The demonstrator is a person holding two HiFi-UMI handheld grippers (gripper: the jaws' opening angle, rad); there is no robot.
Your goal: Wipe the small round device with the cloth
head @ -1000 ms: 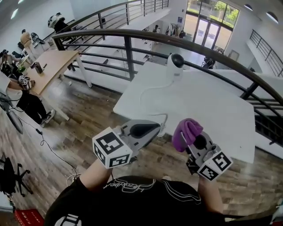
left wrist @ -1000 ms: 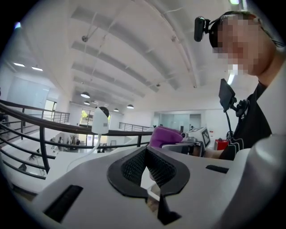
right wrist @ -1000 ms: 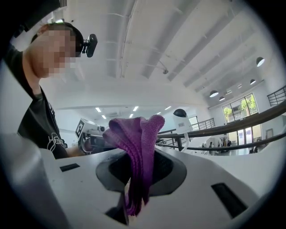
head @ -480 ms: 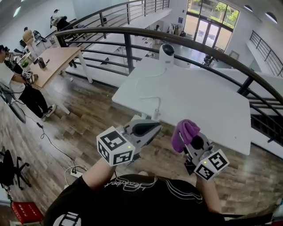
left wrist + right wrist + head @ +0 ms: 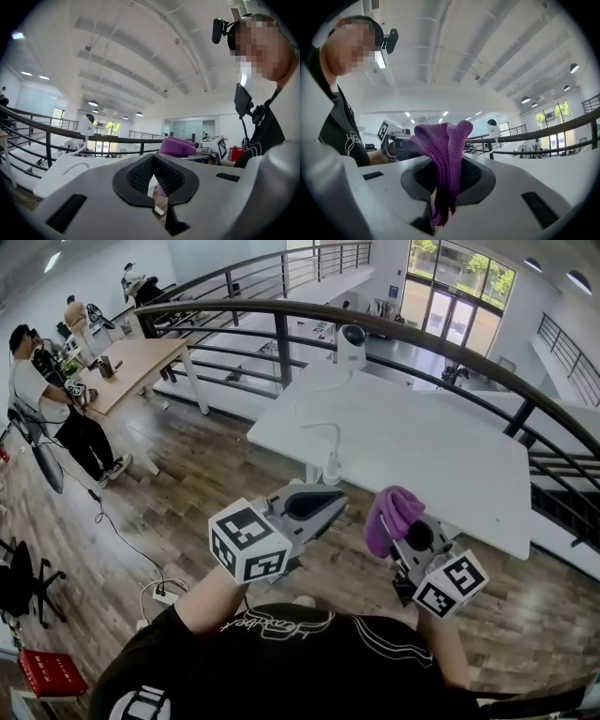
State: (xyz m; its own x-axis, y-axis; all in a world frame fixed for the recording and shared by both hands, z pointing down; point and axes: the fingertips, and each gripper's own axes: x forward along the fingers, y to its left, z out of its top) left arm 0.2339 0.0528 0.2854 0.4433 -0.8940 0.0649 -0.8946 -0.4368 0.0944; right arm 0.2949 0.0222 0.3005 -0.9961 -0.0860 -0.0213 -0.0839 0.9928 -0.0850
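Cloth (image 5: 395, 514): purple, fine ribbed knit (the weave reads best in the right gripper view).
Small round device (image 5: 352, 341): white shell, black front.
Cable (image 5: 319, 430): white.
Table (image 5: 441, 451): plain white.
Left gripper (image 5: 330, 505) and right gripper (image 5: 392, 532): light grey bodies, black mesh-patterned pads.
Marker cubes (image 5: 248, 542): white with black square patterns.
Floor (image 5: 187, 488): brown wood planks.
Railing (image 5: 281, 345): dark grey.
Shirt (image 5: 281, 657): black, white line print.
Far table (image 5: 131, 367): pale tan wood.
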